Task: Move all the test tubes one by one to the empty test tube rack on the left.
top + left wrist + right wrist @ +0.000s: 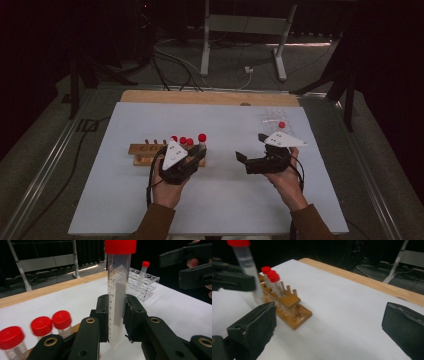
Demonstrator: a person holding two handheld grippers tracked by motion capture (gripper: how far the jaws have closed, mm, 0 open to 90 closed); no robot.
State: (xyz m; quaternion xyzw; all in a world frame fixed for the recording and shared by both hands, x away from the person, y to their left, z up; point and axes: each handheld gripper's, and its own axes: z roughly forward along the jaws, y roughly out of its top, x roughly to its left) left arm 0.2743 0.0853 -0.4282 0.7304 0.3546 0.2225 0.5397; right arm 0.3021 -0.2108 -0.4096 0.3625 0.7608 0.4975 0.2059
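Note:
In the left gripper view my left gripper (117, 320) is shut on a clear graduated tube (117, 290) with a red cap, held upright above the white table. In the high view this tube (201, 142) stands in the left gripper (199, 152) at the right end of a wooden rack (142, 150). Three more red-capped tubes (41, 326) stand in that rack (289, 302). My right gripper (332, 325) is open with nothing between its pads. It hovers right of centre in the high view (251, 147), jaws pointing left toward the held tube (247, 262).
A clear plastic rack (277, 120) at the back right holds one small red-capped tube (144, 268). The white table top (220, 200) has a wooden strip (210, 97) along its far edge. Cables and a metal stand lie on the floor beyond.

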